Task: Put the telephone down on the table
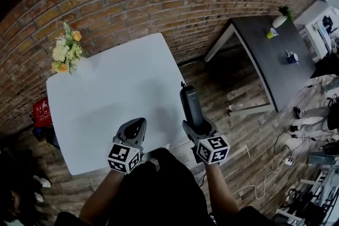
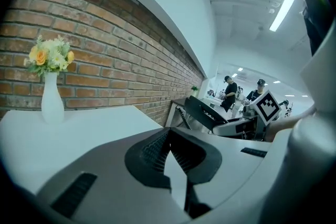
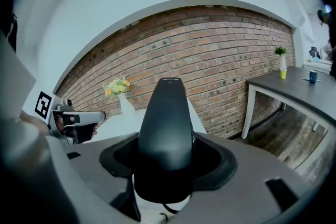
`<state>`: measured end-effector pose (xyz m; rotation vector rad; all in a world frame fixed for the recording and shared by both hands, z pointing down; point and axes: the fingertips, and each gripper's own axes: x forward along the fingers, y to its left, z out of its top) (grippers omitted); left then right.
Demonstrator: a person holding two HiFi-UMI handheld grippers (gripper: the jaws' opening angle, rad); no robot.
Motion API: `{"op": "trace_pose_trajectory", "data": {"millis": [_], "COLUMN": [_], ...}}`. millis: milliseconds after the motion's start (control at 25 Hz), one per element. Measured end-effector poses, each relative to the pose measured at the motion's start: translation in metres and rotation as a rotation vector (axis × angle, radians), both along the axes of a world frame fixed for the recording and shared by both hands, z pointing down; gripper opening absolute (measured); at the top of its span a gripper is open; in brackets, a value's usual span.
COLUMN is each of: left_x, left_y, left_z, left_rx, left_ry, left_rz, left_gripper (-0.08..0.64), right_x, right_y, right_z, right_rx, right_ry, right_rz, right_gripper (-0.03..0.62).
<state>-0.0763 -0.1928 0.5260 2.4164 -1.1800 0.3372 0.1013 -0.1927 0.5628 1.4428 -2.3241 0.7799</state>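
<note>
1. One black telephone [image 1: 190,105] is pinched by its lower end in the R hand-held gripper [image 1: 197,127], handset pointing fwd.
2. Telephone is up off the white desk [image 1: 106,92], just by its right edge.
3. L hand-held gripper [image 1: 135,129]: jaws pressed together, nothing btwn, over desk's front edge.
4. Flower vase [image 1: 66,53] at desk's far left corner.

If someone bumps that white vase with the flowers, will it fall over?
Probably tips easily: the vase is tall and slim, with flowers bunched on top. It looks hard and smooth, so likely stiff, maybe breakable. It stands near the corner of the table.
</note>
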Motion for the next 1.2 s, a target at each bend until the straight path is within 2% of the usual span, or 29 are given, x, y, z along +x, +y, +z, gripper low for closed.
{"op": "trace_pose_trajectory", "data": {"millis": [520, 880, 1200], "left_x": [0.037, 0.037, 0.023], "left_y": [-0.009, 0.001, 0.009], "left_z": [0.039, 0.055, 0.064], "left_rx": [-0.062, -0.099, -0.124], "left_ry": [-0.027, -0.052, -0.063], "left_rz": [-0.010, -0.038, -0.066], "left_gripper": [0.012, 0.012, 0.012], "right_x": [0.000, -0.018, -0.031], "right_y": [-0.008, 0.000, -0.002], "right_z": [0.073, 0.115, 0.134], "right_rx": [-0.068, -0.120, -0.148], "right_ry": [0.112, 0.161, 0.213], "right_rz": [-0.062, -0.130, -0.146], "right_gripper": [0.278, 0.278, 0.278]}}
